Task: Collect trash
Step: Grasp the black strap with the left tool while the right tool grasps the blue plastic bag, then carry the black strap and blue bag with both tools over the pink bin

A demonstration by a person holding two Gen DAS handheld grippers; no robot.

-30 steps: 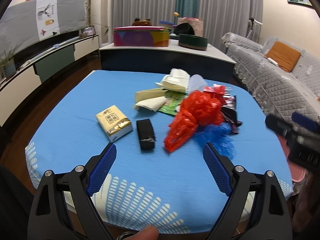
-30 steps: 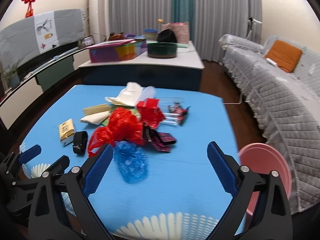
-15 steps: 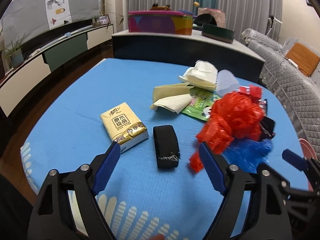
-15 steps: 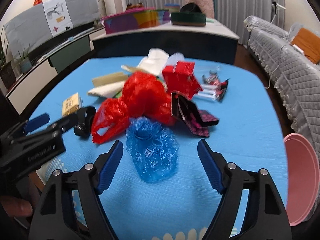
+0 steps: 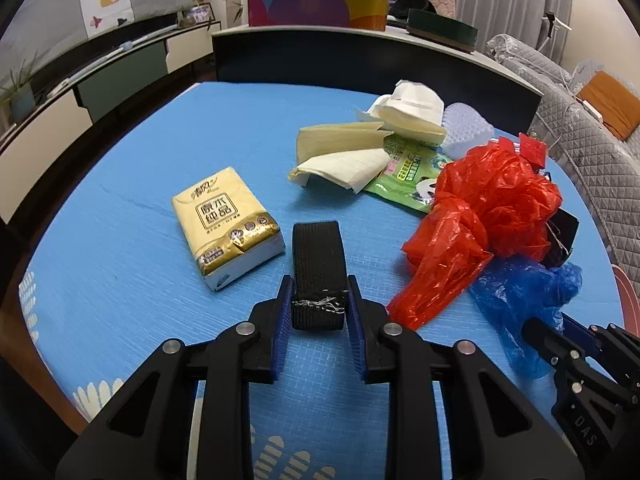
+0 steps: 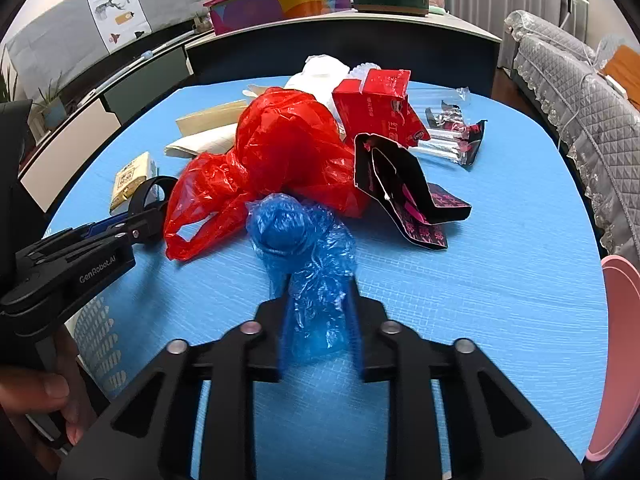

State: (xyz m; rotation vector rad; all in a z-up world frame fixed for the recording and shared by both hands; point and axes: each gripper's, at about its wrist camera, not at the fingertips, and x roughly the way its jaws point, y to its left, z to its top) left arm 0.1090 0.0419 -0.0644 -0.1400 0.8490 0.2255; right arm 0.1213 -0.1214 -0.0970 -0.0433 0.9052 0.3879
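Observation:
A black strap roll [image 5: 316, 256] lies on the blue table [image 5: 120, 240]. My left gripper [image 5: 319, 284] is closing, its blue pads touching both sides of the roll's near end. A crumpled blue plastic bag [image 6: 300, 236] lies in front of a red plastic bag [image 6: 280, 148]. My right gripper [image 6: 320, 284] is closing on the blue bag's near part, with the film squeezed between the pads. The left gripper [image 6: 148, 216] also shows at the left of the right wrist view, and the right gripper [image 5: 552, 328] shows at the lower right of the left wrist view.
A yellow tissue pack [image 5: 224, 220] lies left of the strap. Folded papers [image 5: 340, 152], a green wrapper [image 5: 412, 176], a red carton [image 6: 376, 108] and a black-pink box [image 6: 404, 192] lie further back. A pink bin [image 6: 620, 340] stands off the table's right edge. A sofa [image 6: 580, 92] is at right.
Both grippers came down and forward to the table and their jaws narrowed from wide open: the left around the black strap roll, the right around the blue bag.

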